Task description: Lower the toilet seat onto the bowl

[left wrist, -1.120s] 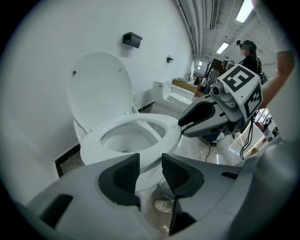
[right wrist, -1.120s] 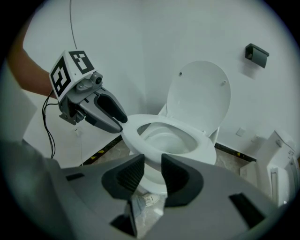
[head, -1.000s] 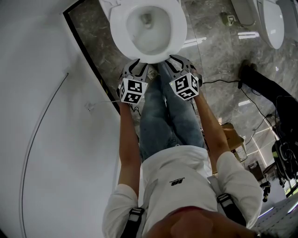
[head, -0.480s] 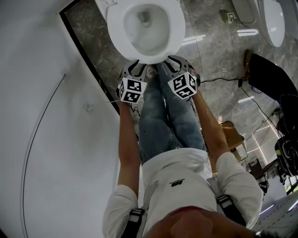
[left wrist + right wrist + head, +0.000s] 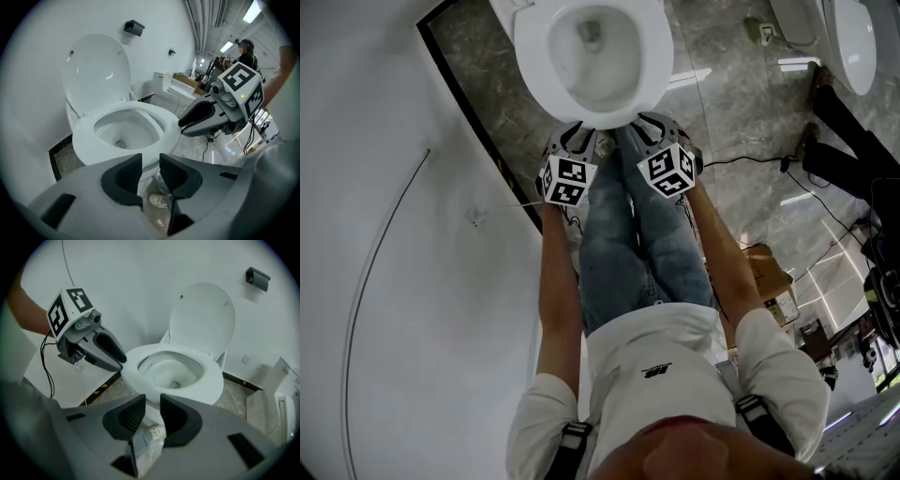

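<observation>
Toilet seat point(image 5: 653, 58) is already flat on the bowl point(image 5: 592, 66), with a little water at the bottom. The lid point(image 5: 96, 70) is upright against the wall. Left gripper point(image 5: 150, 169) and right gripper point(image 5: 153, 411) sit just off the front rim. Both sets of jaws are apart and empty, and have just been narrowing. There's open marble floor point(image 5: 736, 108) to the right.

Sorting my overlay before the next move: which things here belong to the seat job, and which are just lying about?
Job: white oval toilet seat, lying on the white ceramic bowl; left gripper and right gripper, jaws just been closing, nothing between them.
Lying about: second white toilet; black floor cable; brown cardboard box; black wall box.
</observation>
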`<state>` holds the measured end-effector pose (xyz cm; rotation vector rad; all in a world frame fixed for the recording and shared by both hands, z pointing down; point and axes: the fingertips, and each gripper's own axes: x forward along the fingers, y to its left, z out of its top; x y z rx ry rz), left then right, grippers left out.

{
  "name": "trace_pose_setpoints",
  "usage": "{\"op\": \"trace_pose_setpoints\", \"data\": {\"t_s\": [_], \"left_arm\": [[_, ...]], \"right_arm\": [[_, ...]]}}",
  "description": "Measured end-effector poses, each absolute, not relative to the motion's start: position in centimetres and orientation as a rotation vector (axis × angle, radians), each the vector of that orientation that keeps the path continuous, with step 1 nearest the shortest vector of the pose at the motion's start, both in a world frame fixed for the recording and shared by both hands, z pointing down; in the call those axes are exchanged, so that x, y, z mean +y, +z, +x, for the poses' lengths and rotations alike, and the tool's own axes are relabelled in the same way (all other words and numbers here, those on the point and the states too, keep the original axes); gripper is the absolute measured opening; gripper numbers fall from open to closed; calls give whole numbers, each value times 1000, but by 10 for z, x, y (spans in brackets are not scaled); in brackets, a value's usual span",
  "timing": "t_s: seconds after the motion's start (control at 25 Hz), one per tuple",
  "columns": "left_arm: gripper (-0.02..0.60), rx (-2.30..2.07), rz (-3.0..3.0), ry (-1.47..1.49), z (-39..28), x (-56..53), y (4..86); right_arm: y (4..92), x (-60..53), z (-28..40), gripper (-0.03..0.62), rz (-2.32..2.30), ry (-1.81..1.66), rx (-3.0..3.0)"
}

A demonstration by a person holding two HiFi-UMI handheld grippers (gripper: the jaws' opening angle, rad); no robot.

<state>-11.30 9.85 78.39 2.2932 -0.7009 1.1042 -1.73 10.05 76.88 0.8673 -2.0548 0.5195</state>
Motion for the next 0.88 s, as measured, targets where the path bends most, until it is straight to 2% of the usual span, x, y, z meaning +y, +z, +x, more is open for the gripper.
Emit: {"op": "trace_pose_setpoints", "data": {"t_s": [0.88], "left_arm": [[118,-669,2226,1130,-113,108,830]], "right_arm": [[815,110,-18,86,844,597,-1987]]}}
